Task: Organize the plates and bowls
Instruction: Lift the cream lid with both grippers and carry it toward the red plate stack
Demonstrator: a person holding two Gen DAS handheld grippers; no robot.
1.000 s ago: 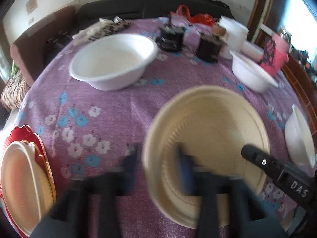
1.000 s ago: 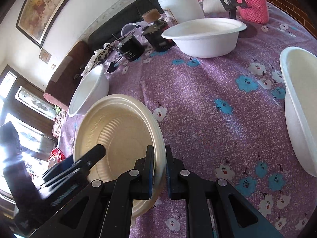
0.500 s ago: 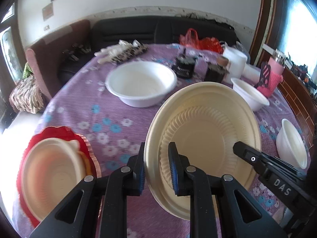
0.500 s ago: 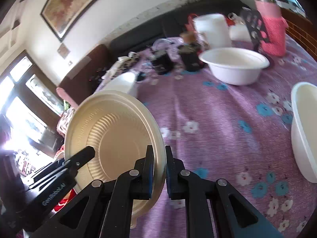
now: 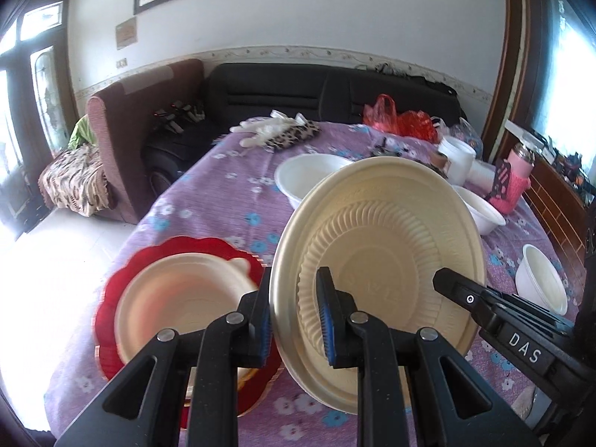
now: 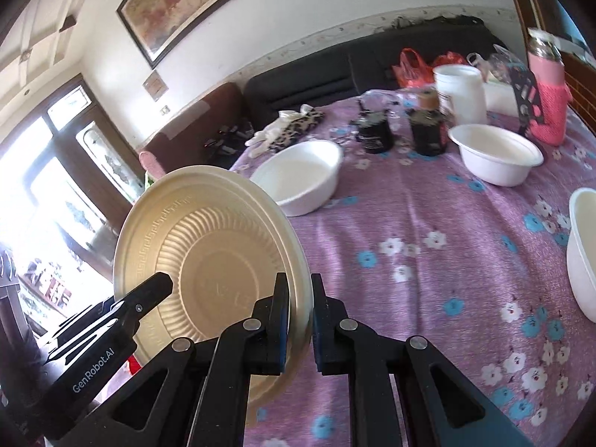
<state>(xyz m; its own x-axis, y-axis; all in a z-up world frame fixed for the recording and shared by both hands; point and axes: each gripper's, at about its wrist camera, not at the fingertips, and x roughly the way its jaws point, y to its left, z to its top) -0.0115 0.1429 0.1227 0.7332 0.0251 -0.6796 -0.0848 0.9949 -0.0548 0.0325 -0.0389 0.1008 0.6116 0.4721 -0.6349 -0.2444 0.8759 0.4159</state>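
Both grippers hold one cream ribbed plate (image 5: 380, 260) up off the table, tilted. My left gripper (image 5: 294, 320) is shut on its left rim. My right gripper (image 6: 300, 309) is shut on its right rim; the plate (image 6: 208, 246) fills the left of the right wrist view. Below and left of it lies a red scalloped plate (image 5: 111, 313) with a cream plate (image 5: 178, 298) stacked on it. Several white bowls stand on the purple flowered tablecloth: a large one (image 5: 309, 175) (image 6: 298, 178), one at the right (image 6: 495, 156) and one near the right edge (image 6: 583, 253).
Two dark jars (image 6: 372, 130), a white tub (image 6: 460, 93), a pink-sleeved bottle (image 6: 547, 89) and a red bag (image 5: 395, 119) stand at the table's far side. A patterned cloth with white gloves (image 5: 287, 134) lies at the far edge. A sofa (image 5: 335, 85) is behind.
Both grippers have lifted the cream plate up off the table and carried it left, toward the red plate stack. The plate now tilts more upright.
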